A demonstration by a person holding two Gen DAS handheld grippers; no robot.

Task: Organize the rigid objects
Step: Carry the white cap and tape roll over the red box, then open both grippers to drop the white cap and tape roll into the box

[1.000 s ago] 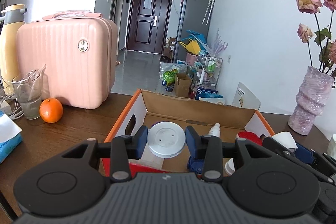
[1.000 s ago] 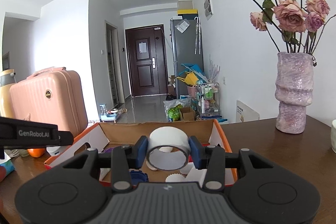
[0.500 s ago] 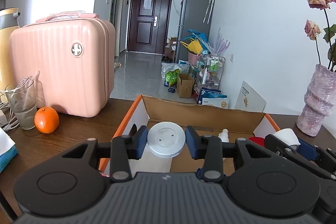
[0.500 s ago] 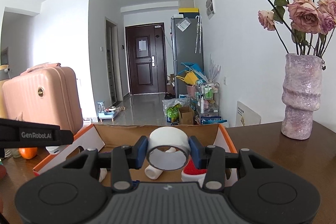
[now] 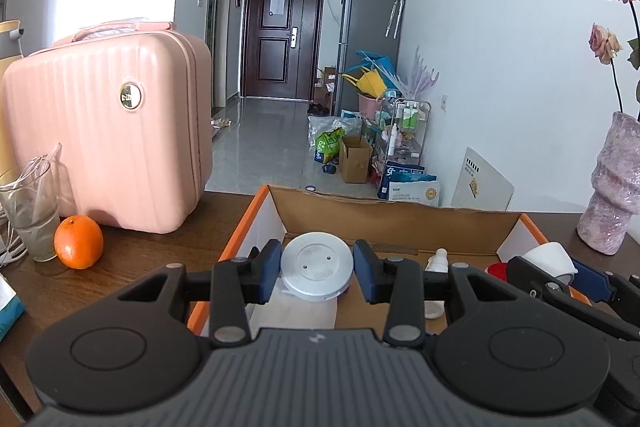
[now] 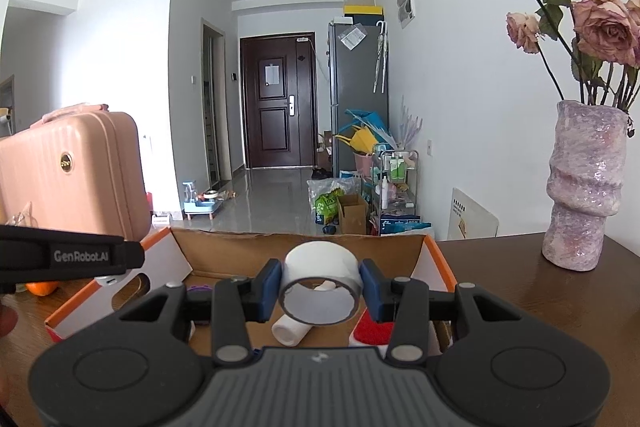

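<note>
The cardboard box (image 5: 392, 223) is plain brown inside with white end flaps and a bright orange edge, and the table (image 5: 160, 251) under it is dark brown wood. The grippers are black with dark blue pads — the left gripper (image 5: 317, 270) carries a pale silver-grey disc (image 5: 317, 269), the right gripper (image 6: 319, 285) a white tape roll (image 6: 320, 279) with a grey inner rim. A ribbed pale pink suitcase (image 5: 108, 131) bears a round gold badge, an orange (image 5: 78, 242) sits by it, and the mottled pink-lilac vase (image 6: 584, 187) holds dusty pink roses (image 6: 600, 23) — their leaves dark green.
</note>
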